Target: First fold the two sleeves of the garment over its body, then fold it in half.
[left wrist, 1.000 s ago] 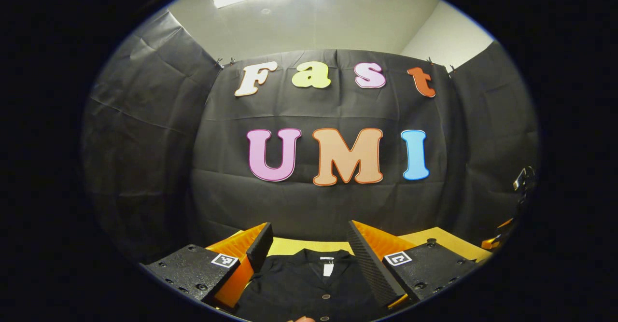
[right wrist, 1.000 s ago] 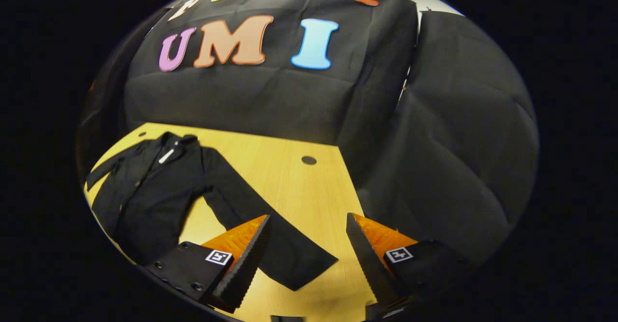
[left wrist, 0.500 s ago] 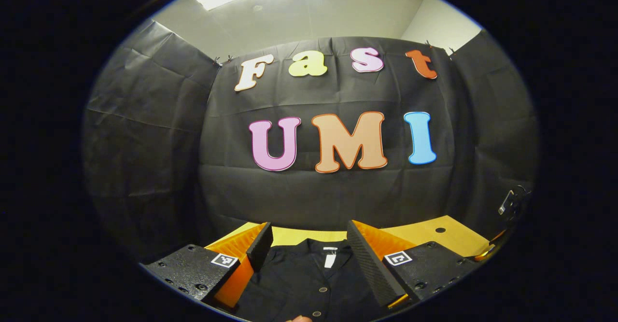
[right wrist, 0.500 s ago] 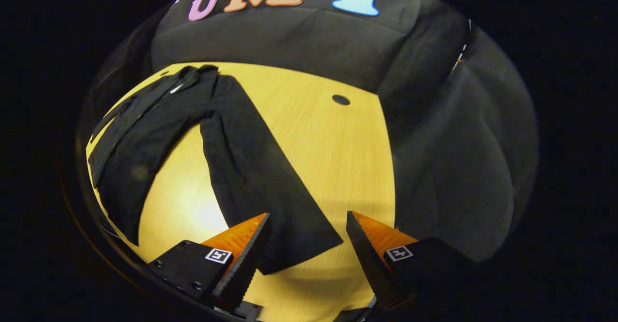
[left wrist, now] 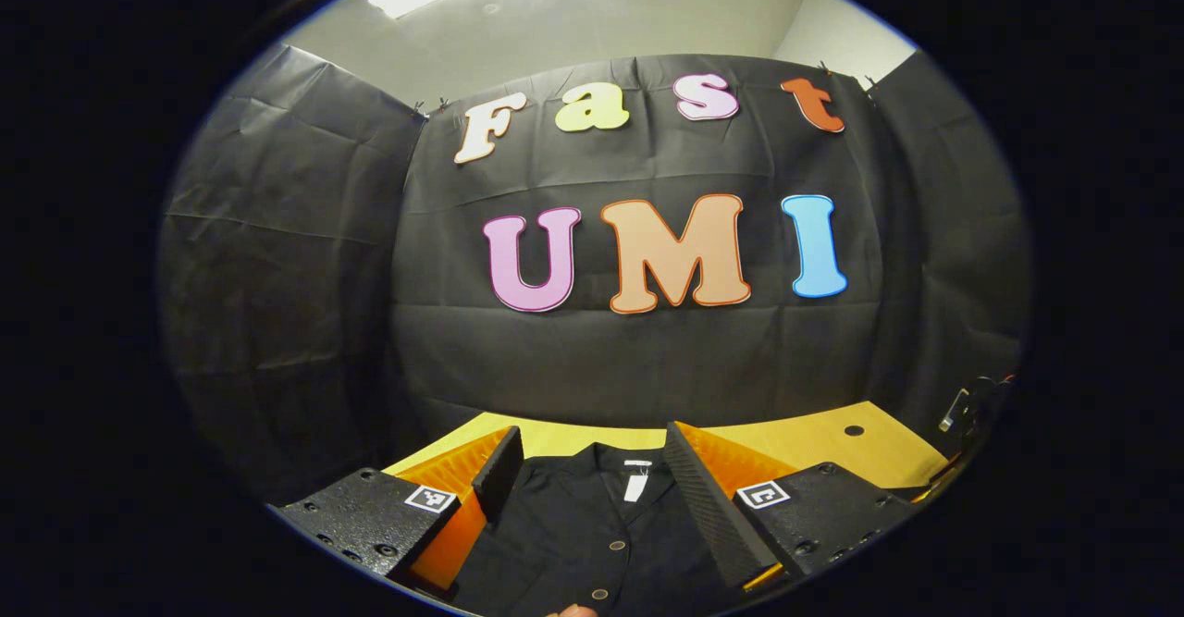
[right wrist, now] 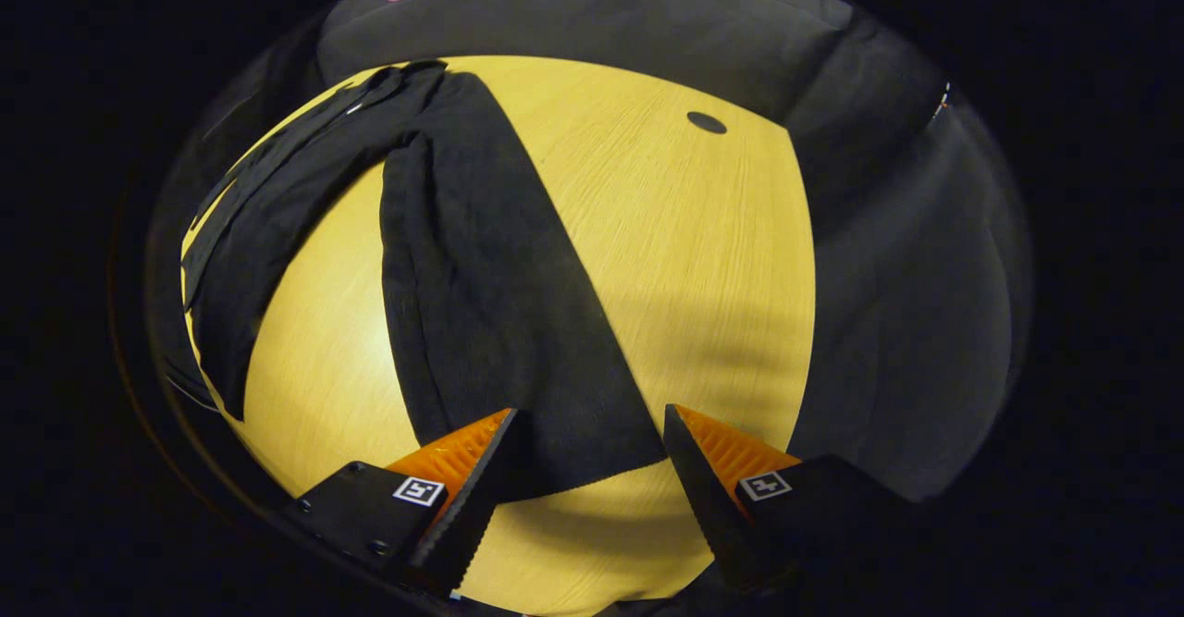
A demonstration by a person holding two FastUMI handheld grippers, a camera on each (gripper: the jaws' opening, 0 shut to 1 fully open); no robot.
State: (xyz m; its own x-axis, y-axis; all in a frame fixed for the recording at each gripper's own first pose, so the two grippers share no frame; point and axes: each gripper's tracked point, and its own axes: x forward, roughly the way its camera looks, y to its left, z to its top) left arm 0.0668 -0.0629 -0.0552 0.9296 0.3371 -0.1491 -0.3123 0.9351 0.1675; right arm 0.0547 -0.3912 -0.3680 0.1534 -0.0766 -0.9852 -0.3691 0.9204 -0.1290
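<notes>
Right claw [right wrist: 587, 469] lower, nearer sleeve [right wrist: 499, 302] cuff; spread.

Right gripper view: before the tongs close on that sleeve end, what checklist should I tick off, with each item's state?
1. Right tongs open wide enough: ok, the jaws stand apart.
2. Sleeve lying flat on the table: ok, spread out straight.
3. Sleeve cuff between the jaws: ok, its end sits in the gap.
4. Fingers touching the cloth: cannot tell.
5. Left tongs out of the way: ok, open, with the collar seen between the jaws.
6. Garment body flat to receive the sleeve: cannot tell, seen edge-on.
</notes>
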